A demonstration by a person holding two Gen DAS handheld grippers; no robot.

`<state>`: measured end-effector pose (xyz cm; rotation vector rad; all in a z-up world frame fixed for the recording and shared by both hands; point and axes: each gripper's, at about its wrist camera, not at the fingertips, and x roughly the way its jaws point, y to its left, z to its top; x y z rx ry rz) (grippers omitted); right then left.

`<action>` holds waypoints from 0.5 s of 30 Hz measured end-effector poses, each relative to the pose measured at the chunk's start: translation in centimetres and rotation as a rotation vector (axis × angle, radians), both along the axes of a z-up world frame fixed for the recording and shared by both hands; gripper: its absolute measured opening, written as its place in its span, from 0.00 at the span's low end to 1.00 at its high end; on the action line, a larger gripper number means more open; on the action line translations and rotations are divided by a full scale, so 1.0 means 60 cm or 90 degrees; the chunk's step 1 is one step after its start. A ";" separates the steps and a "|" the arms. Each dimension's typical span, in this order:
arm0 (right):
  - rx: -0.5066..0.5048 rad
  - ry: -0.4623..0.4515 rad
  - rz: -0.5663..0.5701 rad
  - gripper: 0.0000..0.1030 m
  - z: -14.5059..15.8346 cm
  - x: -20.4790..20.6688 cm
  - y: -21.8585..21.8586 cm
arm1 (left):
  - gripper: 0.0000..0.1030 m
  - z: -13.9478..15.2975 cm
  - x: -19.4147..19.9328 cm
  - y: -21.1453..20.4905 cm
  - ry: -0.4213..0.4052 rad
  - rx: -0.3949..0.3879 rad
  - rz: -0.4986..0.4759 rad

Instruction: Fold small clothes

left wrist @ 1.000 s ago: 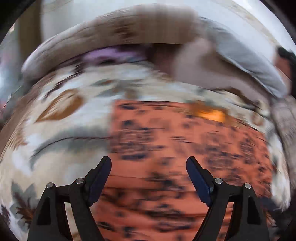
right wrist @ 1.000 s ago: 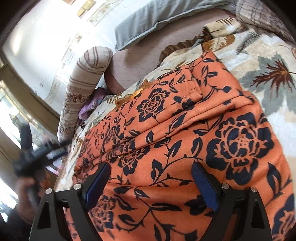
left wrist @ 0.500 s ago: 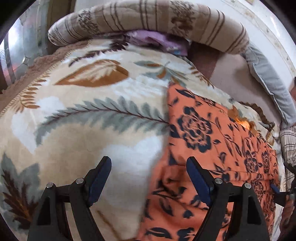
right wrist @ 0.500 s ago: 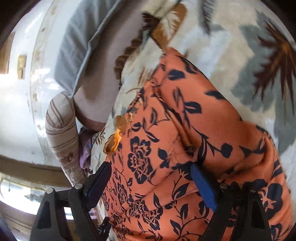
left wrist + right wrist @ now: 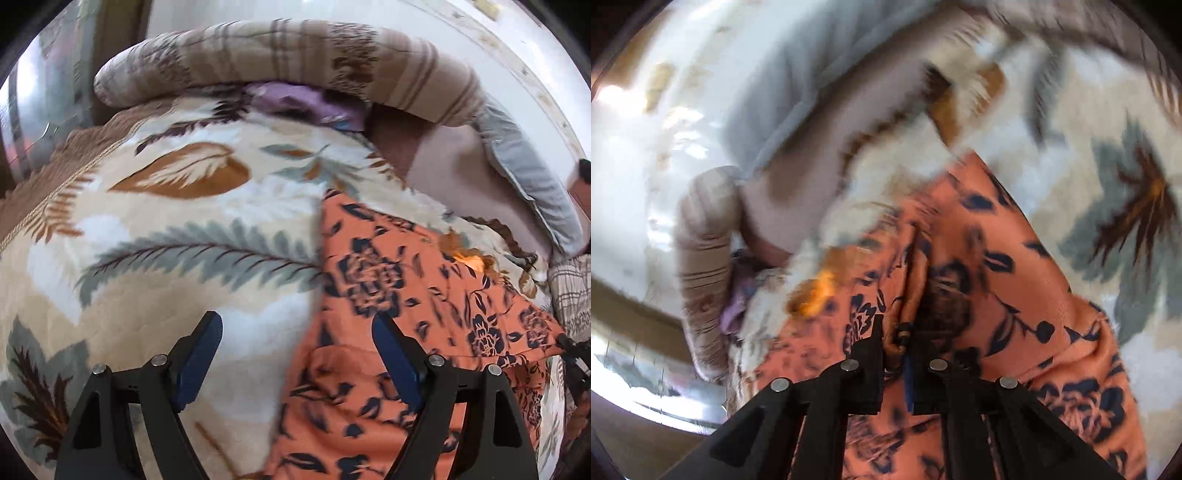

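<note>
Your right gripper (image 5: 895, 343) has pinched a fold of the orange, black-flowered cloth garment (image 5: 1015, 280).
Your left gripper (image 5: 295, 350) hangs released over its edge.

A bed covered by a cream fleece blanket (image 5: 155, 295) printed with grey-green fern fronds and rust-brown leaves carries an orange garment (image 5: 388, 295) patterned with dark navy flowers, spread flat across its right side in the left wrist view. At the far edge lies a long beige bolster (image 5: 295, 62) with brown stripes, a crumpled purple cloth (image 5: 306, 103) tucked just beneath it (details blurred). A grey pillow (image 5: 528, 173) rests beside a plain mauve sheet (image 5: 454, 177) near the wall.
</note>
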<state>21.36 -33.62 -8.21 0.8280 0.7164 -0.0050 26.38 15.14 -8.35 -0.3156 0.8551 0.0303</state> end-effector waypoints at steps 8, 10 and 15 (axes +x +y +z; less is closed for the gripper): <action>-0.084 0.099 -0.046 0.37 -0.070 -0.014 -0.011 | 0.84 -0.038 0.062 -0.066 0.107 0.081 -0.071; -0.108 0.068 -0.045 0.58 -0.042 -0.026 -0.008 | 0.84 -0.029 0.062 -0.066 0.098 0.097 -0.069; -0.057 0.022 0.025 0.62 -0.015 -0.027 0.023 | 0.84 -0.004 0.045 -0.044 0.043 0.060 -0.050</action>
